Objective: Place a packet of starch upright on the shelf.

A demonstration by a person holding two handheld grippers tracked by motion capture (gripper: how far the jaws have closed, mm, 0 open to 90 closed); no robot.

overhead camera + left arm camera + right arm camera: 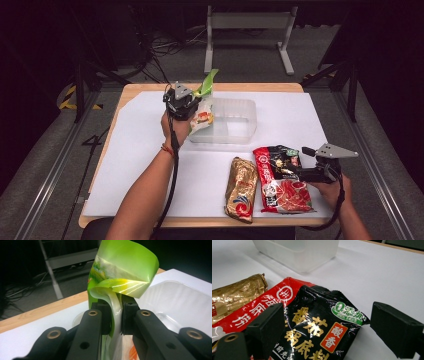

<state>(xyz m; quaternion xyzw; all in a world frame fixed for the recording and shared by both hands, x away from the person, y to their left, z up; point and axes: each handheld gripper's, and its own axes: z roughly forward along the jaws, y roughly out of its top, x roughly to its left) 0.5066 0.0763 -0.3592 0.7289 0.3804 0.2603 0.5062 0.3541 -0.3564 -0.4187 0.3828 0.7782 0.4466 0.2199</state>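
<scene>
The left gripper (196, 100) is clamped on the top edge of a green snack packet (204, 107), its jaws pinching the folded film, as the left gripper view shows (125, 270). The packet hangs over the near left corner of a clear plastic container (235, 120) that sits on the white sheet (130, 150) covering the wooden table (140, 88). The step in hand looks like lowering this packet into the container; the next move calls for bringing it down inside the wall and then letting the jaws part so it drops flat rather than catching on the rim.

The right gripper (306, 172) rests low at the near right of the table with its jaws spread wide and nothing between them, straddling the upper end of a black and red sauce packet (319, 325). That packet lies flat on the sheet, just beside a gold foil packet (241, 189) to its left; both lie well apart from the container and probably wait their turn.

The black packet bears large gold Chinese characters, a green badge that starts with "0", and a red tag reading 酸香. The green packet's print is too curled to read.
</scene>
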